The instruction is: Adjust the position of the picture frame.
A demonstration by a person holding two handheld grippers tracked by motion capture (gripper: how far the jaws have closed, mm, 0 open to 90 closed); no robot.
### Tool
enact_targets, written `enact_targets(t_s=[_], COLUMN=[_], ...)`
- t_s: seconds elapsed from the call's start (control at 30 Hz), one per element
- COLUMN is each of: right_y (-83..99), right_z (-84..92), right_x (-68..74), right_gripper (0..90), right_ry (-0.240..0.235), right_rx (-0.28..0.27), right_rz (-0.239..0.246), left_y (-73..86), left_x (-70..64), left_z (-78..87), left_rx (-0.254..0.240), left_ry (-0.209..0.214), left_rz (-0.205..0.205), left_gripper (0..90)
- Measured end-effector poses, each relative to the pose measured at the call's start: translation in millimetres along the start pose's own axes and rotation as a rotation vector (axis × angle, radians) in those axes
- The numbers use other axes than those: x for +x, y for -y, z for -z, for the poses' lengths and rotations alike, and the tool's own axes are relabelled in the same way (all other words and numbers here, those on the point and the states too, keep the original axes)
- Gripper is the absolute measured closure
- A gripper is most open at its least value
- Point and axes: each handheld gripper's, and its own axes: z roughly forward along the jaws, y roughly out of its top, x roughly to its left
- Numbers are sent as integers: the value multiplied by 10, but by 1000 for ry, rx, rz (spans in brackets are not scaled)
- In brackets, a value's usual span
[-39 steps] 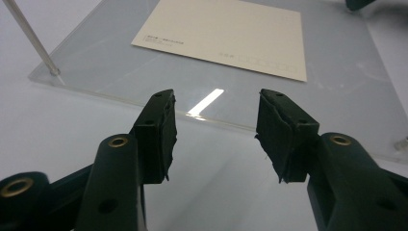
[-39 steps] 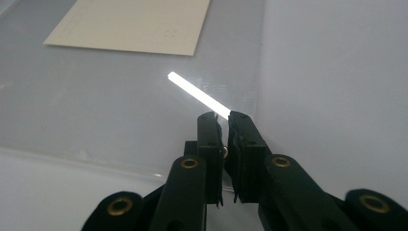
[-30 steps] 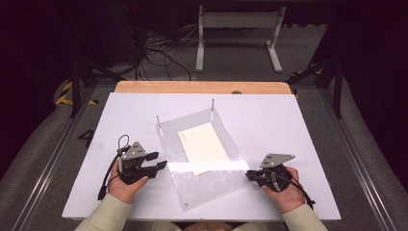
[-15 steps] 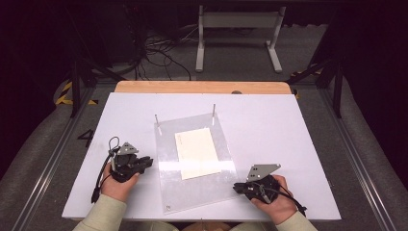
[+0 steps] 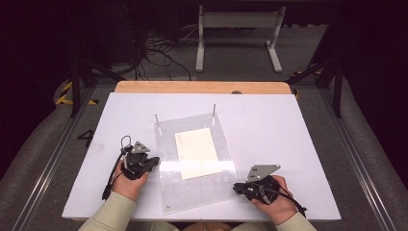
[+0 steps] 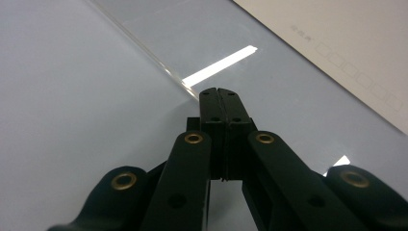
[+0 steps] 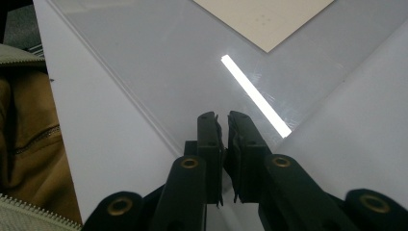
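1. On the white counter (image 5: 298, 144), a clear acrylic sheet (image 5: 192, 192) lies flat, its long axis running from the two upright pins (image 5: 214, 114) toward the person, near end skewed slightly right.
2. A cream paper (image 5: 196, 153) sits under the sheet (same long axis).
3. Left hand-held gripper (image 5: 153, 162), jaws just closed together, touches the sheet's left edge.
4. Right hand-held gripper (image 5: 238, 187) is clamped on the sheet's right edge.
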Motion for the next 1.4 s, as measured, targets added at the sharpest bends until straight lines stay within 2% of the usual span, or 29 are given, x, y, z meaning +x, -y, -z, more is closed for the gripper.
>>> enact_targets(t_s=[0.07, 0.1, 0.23, 0.43, 0.73, 0.77, 0.83, 0.87, 0.93, 0.97, 1.07, 1.13, 1.17, 1.23, 1.33, 1.4], right_y=[6, 9, 27, 69, 145, 145, 148, 149, 156, 160, 164, 159, 156, 152, 147, 146], right_z=[5, 8, 27, 62, 121, 121, 122, 122, 122, 122, 124, 124, 125, 126, 127, 129], right_x=[4, 7, 28, 75, 171, 171, 176, 174, 174, 172, 169, 177, 184, 191, 192, 187], right_gripper=[831, 832, 832, 832, 829, 829, 824, 823, 823, 823, 823, 821, 821, 821, 824, 825], right_ry=[-4, -6, -19, -29, -42, -42, -41, -41, -42, -43, -46, -41, -38, -35, -39, -45], right_rx=[1, 1, 6, 6, 5, 5, 3, 2, -3, -6, -7, -3, 1, 4, 10, 11], right_rz=[-2, -3, -8, -9, -7, -7, -5, -3, 0, 1, -1, 11, 12, 19, 23, 27], left_y=[-30, -47, -128, -211, -273, -272, -256, -246, -201, -175, -100, -31, -6, 73, 155, 189], left_x=[28, 29, -23, -70, -113, -102, -77, -89, -177, -226, -378, -473, -496, -548, -608, -638], left_z=[-26, -40, -113, -199, -277, -271, -222, -180, -43, 22, 180, 264, 280, 330, 376, 373], left_rx=[-1, -2, -1, -8, -19, -18, -16, -18, -35, -44, -44, -18, -6, 30, 73, 102], left_ry=[8, 1, -27, -31, 1, 11, 57, 62, 114, 142, 223, 275, 288, 341, 376, 385], left_rz=[25, 25, 1, -23, -28, -28, -19, -32, -81, -116, -189, -230, -237, -245, -275, -293], left_gripper=[900, 900, 900, 900, 900, 900, 894, 860, 821, 819, 823, 828, 832, 844, 869, 894])
